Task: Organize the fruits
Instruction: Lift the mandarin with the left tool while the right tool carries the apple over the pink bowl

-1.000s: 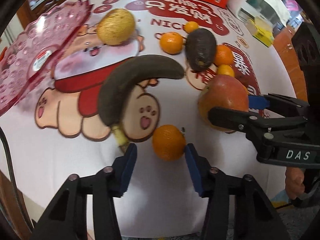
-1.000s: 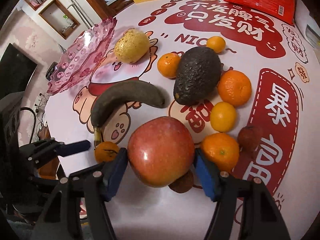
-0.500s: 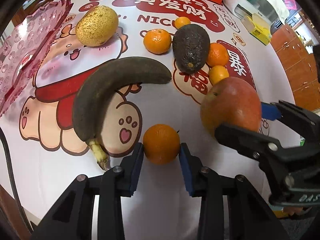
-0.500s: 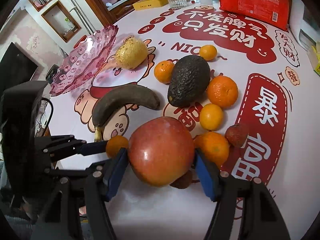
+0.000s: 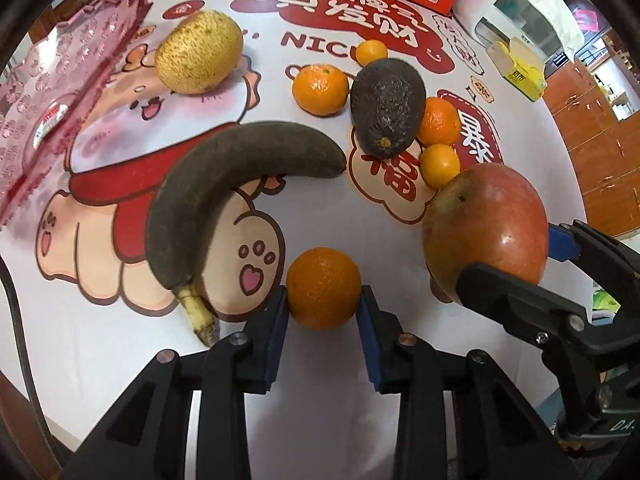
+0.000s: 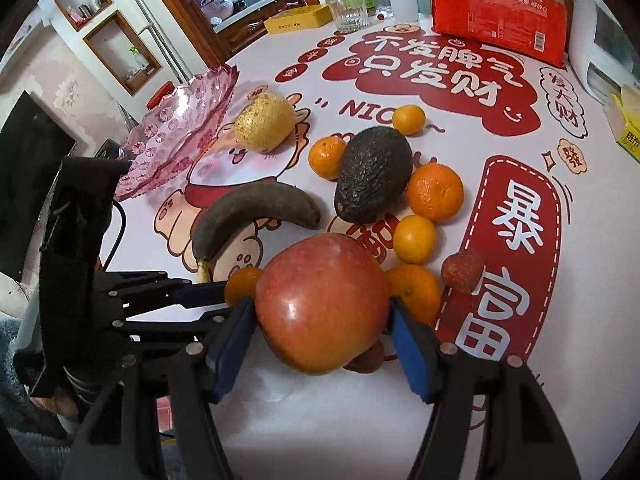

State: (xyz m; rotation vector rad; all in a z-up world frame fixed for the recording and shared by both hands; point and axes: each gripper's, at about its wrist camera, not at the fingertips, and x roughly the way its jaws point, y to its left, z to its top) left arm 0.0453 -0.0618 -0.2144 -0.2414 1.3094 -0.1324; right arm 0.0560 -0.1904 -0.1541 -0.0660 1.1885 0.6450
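My left gripper (image 5: 323, 312) is shut on a small orange tangerine (image 5: 323, 287), held just above the table's near edge. My right gripper (image 6: 320, 320) is shut on a large red apple (image 6: 322, 304) and holds it above the table; it also shows in the left wrist view (image 5: 486, 224). The left gripper and its tangerine (image 6: 242, 282) show at left in the right wrist view. A blackened banana (image 5: 224, 184), a dark avocado (image 5: 386, 108), a yellow pear (image 5: 198, 56) and several tangerines lie on the printed tablecloth. A pink glass fruit bowl (image 6: 180, 128) stands at far left.
A red packet (image 6: 500, 16), bottles and a glass (image 6: 350, 12) stand at the table's back. A yellow box (image 5: 516, 68) and a white appliance (image 5: 516, 12) are at the right. A lychee (image 6: 462, 270) lies right of the apple. The table edge runs close below both grippers.
My left gripper closed onto the tangerine and raised it slightly. My right gripper lifted the apple higher off the table.
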